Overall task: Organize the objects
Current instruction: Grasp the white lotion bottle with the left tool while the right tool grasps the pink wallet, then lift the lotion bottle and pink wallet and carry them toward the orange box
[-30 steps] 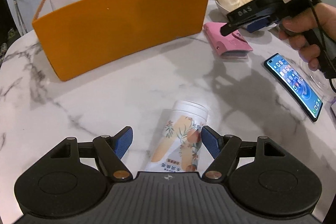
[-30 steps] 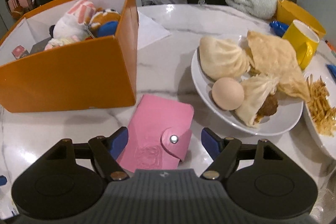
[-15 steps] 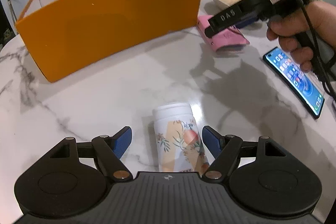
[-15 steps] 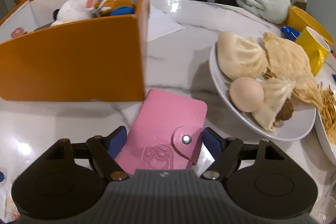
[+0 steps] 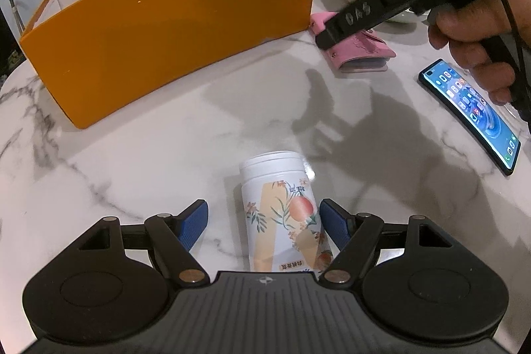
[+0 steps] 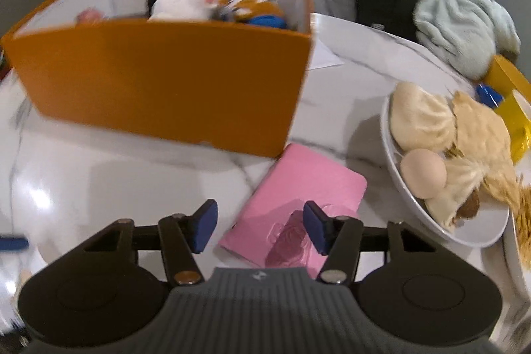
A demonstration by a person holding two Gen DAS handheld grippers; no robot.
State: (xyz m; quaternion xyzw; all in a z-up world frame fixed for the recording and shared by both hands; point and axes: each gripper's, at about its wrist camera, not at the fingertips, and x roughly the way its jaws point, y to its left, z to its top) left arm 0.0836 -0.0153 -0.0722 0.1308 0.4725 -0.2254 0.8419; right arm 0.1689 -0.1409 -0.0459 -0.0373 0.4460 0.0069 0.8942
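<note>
The left claw (image 5: 264, 218) stood wide open low over the marble worktop (image 5: 149, 155), with the white canister (image 5: 282, 211) lying on its side between its blue pads (image 5: 194, 223). The canister sat nearer the right pad, seemingly just touching it, with a gap on the left, so a squeeze would likely push it sideways before it held. Its cap pointed away, toward the orange box (image 5: 172, 32), the likely place for it to go.

The right claw (image 6: 257, 226) was also open and held nothing. It hung over the near end of the pink wallet (image 6: 298, 204), which lay flat and askew on the worktop, its far corner just beside the box's (image 6: 166, 82) corner. One pad sat above the wallet's embossed flap and the other over bare marble left of it, so the claw straddled one long edge, probably because a flat thing offers only an edge to pinch.

The box already held soft toys (image 6: 199, 2), with room left. The plate of food (image 6: 464, 231) and the phone (image 5: 471, 111) lay close by and wanted avoiding
</note>
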